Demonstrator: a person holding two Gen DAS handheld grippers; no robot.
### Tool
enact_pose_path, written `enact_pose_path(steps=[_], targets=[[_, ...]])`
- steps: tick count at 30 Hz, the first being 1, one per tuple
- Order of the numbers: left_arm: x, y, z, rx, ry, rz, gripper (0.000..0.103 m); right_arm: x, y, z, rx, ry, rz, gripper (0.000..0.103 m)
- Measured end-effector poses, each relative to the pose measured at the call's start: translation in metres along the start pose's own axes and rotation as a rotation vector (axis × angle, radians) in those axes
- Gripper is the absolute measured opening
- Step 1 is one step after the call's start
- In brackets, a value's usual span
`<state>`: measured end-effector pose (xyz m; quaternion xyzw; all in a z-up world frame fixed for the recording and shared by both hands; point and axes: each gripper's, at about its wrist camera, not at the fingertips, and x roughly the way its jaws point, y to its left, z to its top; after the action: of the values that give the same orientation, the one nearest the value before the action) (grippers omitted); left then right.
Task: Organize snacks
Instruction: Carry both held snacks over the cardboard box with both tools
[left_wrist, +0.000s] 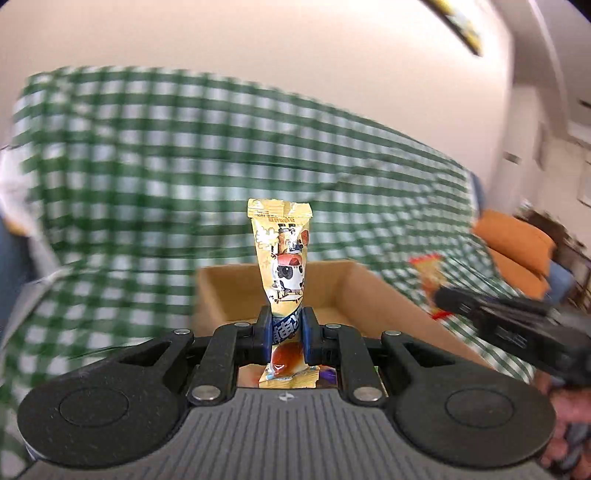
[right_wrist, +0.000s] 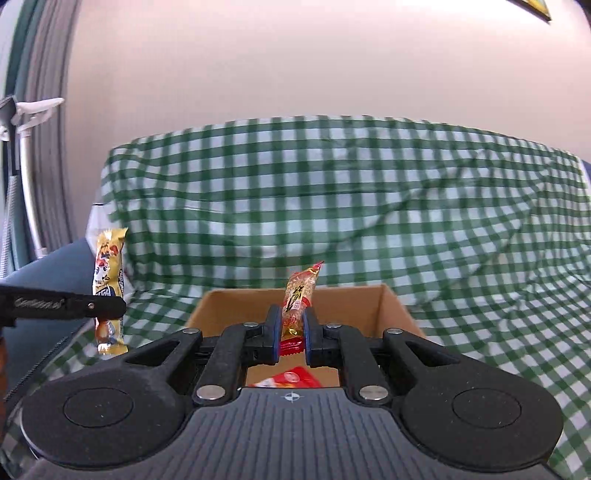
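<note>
Box (right_wrist: 391, 310) on cloth (right_wrist: 332, 206), before wall (right_wrist: 295, 66)

Glossy foil snack packets (left_wrist: 284, 258), matt cardboard box (right_wrist: 391, 310), checked cloth (right_wrist: 332, 192).

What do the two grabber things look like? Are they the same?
Yes, they match. Each gripper, left and right, has black arms with silver rivets, two round black discs, a grey ribbed base with a small cross mark, and blue pads on the fingers. The left one shows pale lettering on its side in the right camera.
</note>
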<state>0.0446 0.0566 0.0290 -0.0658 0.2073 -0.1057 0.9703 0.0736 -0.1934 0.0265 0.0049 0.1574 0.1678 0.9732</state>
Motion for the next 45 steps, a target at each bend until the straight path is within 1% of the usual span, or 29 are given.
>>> enact_pose_path(steps=[5, 11, 16, 22, 45], targets=[[0.012, -0.031, -0.010, 0.065, 0.023, -0.056, 0.017, -0.002, -0.011, -0.003, 0.003, -0.005, -0.069, 0.012], [0.015, -0.046, -0.014, 0.089, 0.013, -0.102, 0.017, -0.003, -0.013, -0.005, -0.019, -0.019, -0.104, 0.012], [0.015, -0.047, -0.015, 0.094, 0.007, -0.115, 0.017, -0.006, -0.010, -0.006, -0.067, -0.041, -0.129, 0.012], [0.018, -0.050, -0.014, 0.109, 0.011, -0.127, 0.017, -0.006, -0.009, -0.007, -0.096, -0.046, -0.139, 0.012], [0.019, -0.047, -0.016, 0.121, 0.023, -0.134, 0.017, -0.007, -0.009, -0.005, -0.088, -0.061, -0.143, 0.012]])
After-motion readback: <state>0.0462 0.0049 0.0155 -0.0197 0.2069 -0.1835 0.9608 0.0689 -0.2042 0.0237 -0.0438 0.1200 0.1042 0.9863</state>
